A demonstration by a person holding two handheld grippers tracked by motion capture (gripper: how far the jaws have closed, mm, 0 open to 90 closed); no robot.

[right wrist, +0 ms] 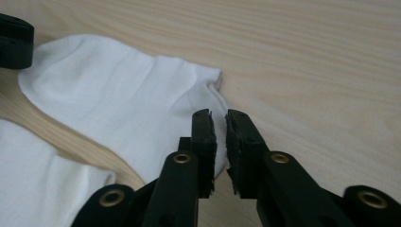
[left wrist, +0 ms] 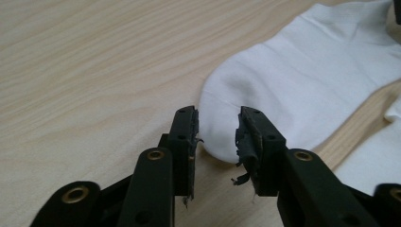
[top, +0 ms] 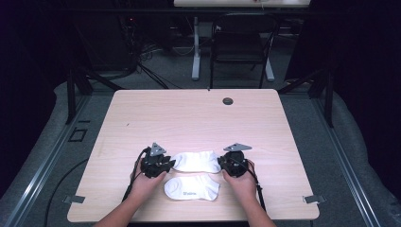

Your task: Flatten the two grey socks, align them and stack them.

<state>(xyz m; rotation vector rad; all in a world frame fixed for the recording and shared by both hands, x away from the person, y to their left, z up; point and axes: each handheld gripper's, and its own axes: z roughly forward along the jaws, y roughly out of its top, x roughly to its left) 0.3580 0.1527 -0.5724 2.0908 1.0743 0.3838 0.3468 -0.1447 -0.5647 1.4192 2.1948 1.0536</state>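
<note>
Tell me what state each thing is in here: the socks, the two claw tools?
Far sock: flat on the table, a gripper at each end.
Near sock: flat, untouched, apart from the far sock.
Left gripper: jaws apart around the far sock's rounded end, not pinching it.
Right gripper: jaws slightly apart at the sock's other end, pads not pressing.
</note>
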